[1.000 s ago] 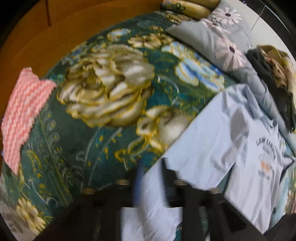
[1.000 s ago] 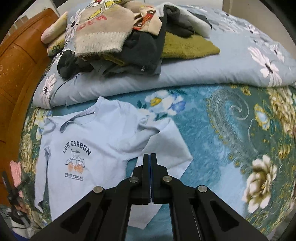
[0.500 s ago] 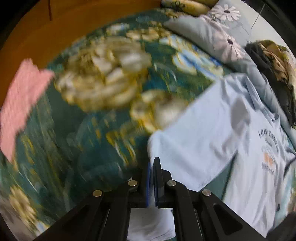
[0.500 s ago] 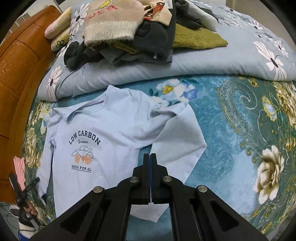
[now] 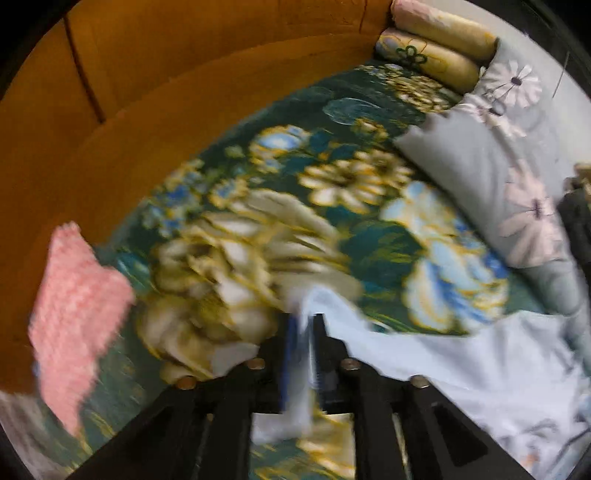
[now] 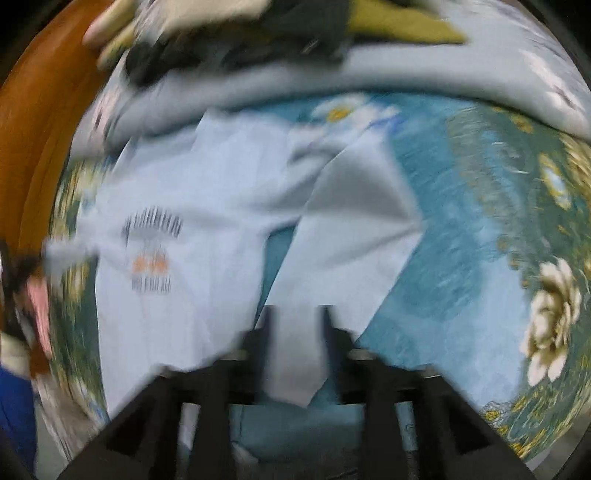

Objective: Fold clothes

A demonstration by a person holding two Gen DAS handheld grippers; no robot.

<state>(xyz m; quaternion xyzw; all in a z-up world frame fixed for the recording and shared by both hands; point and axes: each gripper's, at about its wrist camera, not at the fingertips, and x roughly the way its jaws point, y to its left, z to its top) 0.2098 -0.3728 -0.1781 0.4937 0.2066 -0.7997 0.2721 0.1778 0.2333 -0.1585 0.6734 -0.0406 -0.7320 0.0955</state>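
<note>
A light blue T-shirt [image 6: 192, 192] with a dark print [image 6: 151, 251] lies front up on the floral bedspread [image 6: 480, 221]. Its short sleeve [image 6: 351, 236] spreads out to the right. My right gripper [image 6: 295, 317] hangs low over that sleeve's hem; its jaws are opening, with the cloth lying between the fingers and not pressed. In the blurred left wrist view the same shirt [image 5: 461, 369] fills the lower right. A strip of its other sleeve runs through my left gripper [image 5: 304, 332]. Those jaws are opening too, a narrow gap showing around the cloth.
A pink knitted cloth [image 5: 74, 306] lies at the bed's left edge against the orange wooden frame [image 5: 184, 74]. Rolled pillows [image 5: 436, 40] and a grey flowered duvet [image 5: 480, 158] sit beyond. A pile of clothes [image 6: 258, 29] rests on the duvet behind the shirt.
The left gripper swung out toward the wooden frame, drawing the sleeve with it, and its shut jaws have parted slightly. The right gripper sank toward the other sleeve and went from shut to apart.
</note>
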